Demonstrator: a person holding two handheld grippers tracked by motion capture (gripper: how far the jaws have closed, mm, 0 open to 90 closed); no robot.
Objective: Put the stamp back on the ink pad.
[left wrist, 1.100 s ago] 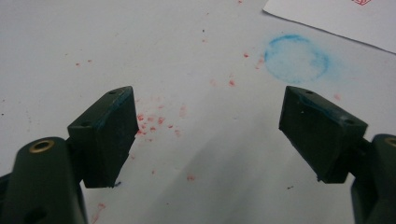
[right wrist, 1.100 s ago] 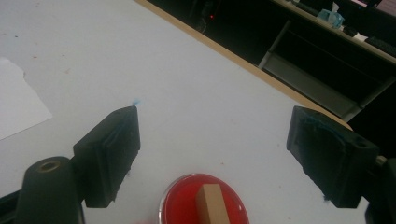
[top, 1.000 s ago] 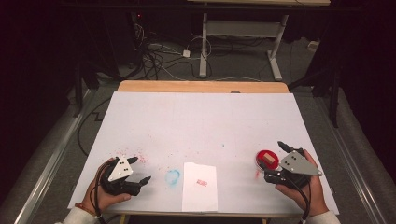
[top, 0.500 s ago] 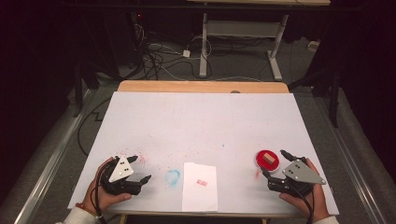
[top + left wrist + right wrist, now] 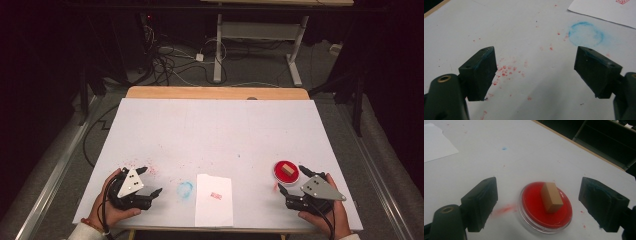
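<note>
Wooden block lies in red ink dish; right gripper and left gripper jaws both spread apart, empty.

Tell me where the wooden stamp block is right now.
The wooden stamp block lies in the red ink dish on the table's near right, just ahead of the open right tongs, right of the stamped paper.

White worktop, wooden far edge. Red specks and blue ring stain near front left. Beyond: tangled cables on floor, white desk frame, dark surroundings.
</note>
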